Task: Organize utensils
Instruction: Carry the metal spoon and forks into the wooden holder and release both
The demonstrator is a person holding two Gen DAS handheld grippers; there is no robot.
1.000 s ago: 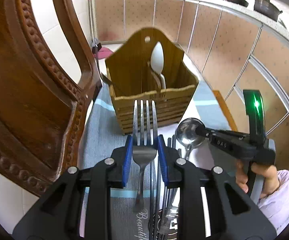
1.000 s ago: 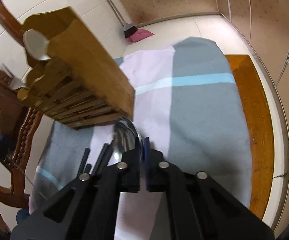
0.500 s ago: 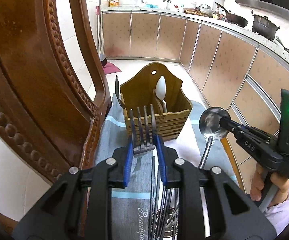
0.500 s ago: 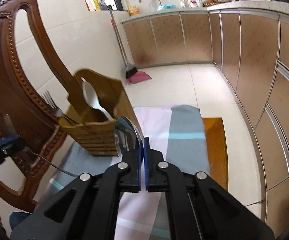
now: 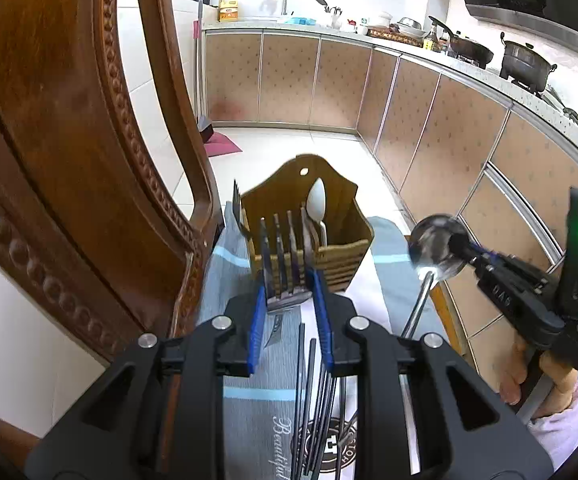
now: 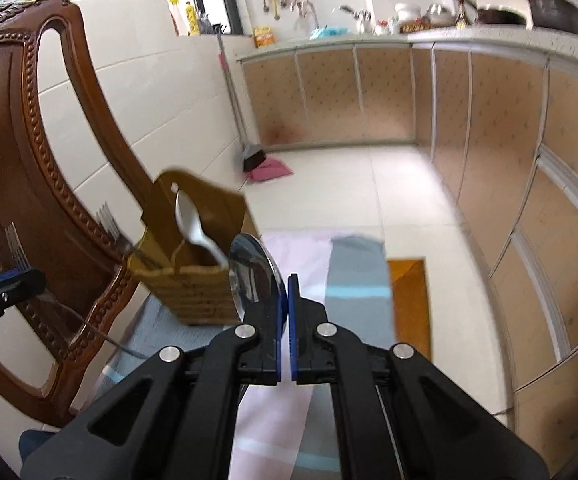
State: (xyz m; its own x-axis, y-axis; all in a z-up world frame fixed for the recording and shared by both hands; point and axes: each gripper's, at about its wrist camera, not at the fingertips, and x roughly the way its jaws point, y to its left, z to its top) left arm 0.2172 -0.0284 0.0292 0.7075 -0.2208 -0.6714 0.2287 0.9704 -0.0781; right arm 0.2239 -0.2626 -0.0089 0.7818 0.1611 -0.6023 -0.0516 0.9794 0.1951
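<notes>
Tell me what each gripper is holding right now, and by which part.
Left gripper clamps a fork across its neck, just below the tines. Right gripper pinches a metal ladle by the bowl's rim, handle hanging down.

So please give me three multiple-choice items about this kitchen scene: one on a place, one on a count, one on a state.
1. Where does the white spoon stand?
A. inside the wooden holder
B. flat on the cloth
C. on the counter

2. How many tines has the fork in the left gripper?
A. two
B. three
C. four

3. What is the right gripper doing?
A. standing open and empty
B. shut on the ladle
C. shut on a knife

Answers: 1 A, its bowl rises above the holder's slatted front; 2 C, four tines show between the blue fingers; 3 B, the fingers pinch the shiny bowl's edge.
</notes>
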